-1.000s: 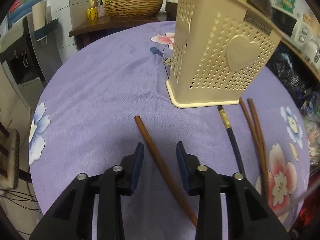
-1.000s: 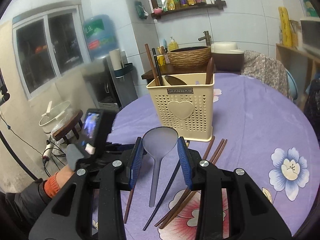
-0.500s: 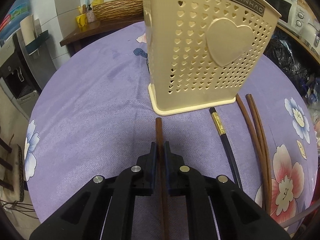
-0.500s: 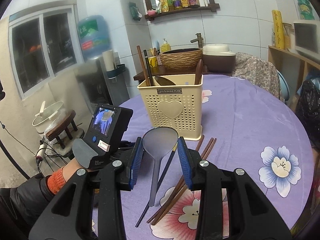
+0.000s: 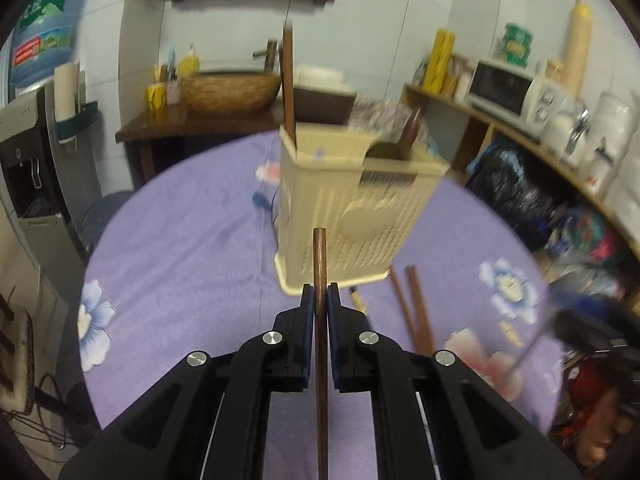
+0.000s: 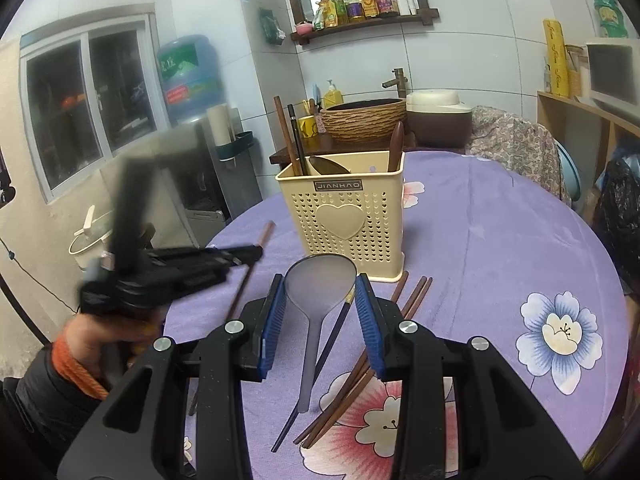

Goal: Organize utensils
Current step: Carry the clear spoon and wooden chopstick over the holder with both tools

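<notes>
**Left gripper lifts one chopstick toward the utensil basket**

Since a second ago the left gripper has closed on a brown chopstick that lay on the table and raised it clear of the cloth; the right gripper has barely moved.

At left in the right wrist view, a hand in a dark sleeve with an orange cuff carries the left gripper, blurred by motion. Its jaws are pinched fully together on the chopstick, which pokes forward past the fingertips and trails back beneath the camera.

To do this step well, the tip should probably be carried above the rim of the basket, the stick tipped toward upright, lowered into the compartment that already holds chopsticks, and released only once its end is inside. The long tail could swing, so a slow turn seems wise.

The cream perforated basket stands upright on the purple flowered table. In its left corner stand a brown and a black chopstick; a dark spoon bowl lies across the middle and a brown handle rises at right. Any inner dividers are hidden.

The right gripper hovers partly open and empty above a grey ladle. Beside the ladle lie one black chopstick and several brown chopsticks.
</notes>
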Action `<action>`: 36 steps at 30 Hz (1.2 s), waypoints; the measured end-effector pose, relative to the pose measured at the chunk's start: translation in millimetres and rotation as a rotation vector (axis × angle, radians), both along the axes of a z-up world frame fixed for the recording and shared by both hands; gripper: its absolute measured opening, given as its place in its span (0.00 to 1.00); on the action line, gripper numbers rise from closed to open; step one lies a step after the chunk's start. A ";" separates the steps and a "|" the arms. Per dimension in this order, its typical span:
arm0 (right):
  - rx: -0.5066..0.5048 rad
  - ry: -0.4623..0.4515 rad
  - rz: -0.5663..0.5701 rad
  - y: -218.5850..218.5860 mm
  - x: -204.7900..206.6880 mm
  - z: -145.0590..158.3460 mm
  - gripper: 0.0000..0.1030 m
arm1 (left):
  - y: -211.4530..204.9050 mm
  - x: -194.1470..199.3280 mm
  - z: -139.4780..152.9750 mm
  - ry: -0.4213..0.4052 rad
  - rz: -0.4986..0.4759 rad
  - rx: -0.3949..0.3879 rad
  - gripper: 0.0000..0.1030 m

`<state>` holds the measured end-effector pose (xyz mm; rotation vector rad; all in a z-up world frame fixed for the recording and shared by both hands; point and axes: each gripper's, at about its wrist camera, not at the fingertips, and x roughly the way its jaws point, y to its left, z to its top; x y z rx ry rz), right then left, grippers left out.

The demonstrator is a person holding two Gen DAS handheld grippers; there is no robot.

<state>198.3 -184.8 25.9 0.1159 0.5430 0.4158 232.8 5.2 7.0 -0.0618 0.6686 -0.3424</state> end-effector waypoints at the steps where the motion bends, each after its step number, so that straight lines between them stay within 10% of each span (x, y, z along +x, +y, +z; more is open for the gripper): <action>1: 0.000 -0.002 0.001 -0.7 -0.7 1.1 0.35 | 6.6 -9.4 14.0 -0.036 -0.006 -0.025 0.08; 18: 0.024 -0.004 0.028 0.2 13.4 15.7 0.35 | 31.0 -25.0 82.4 -0.200 -0.005 -0.114 0.07; 30: -0.039 -0.290 -0.094 -1.0 73.0 143.8 0.35 | 20.2 20.3 200.9 -0.423 0.053 -0.158 0.07; 36: -0.083 -0.319 -0.168 4.9 114.0 140.6 0.35 | 3.6 55.2 186.1 -0.437 0.124 -0.129 0.07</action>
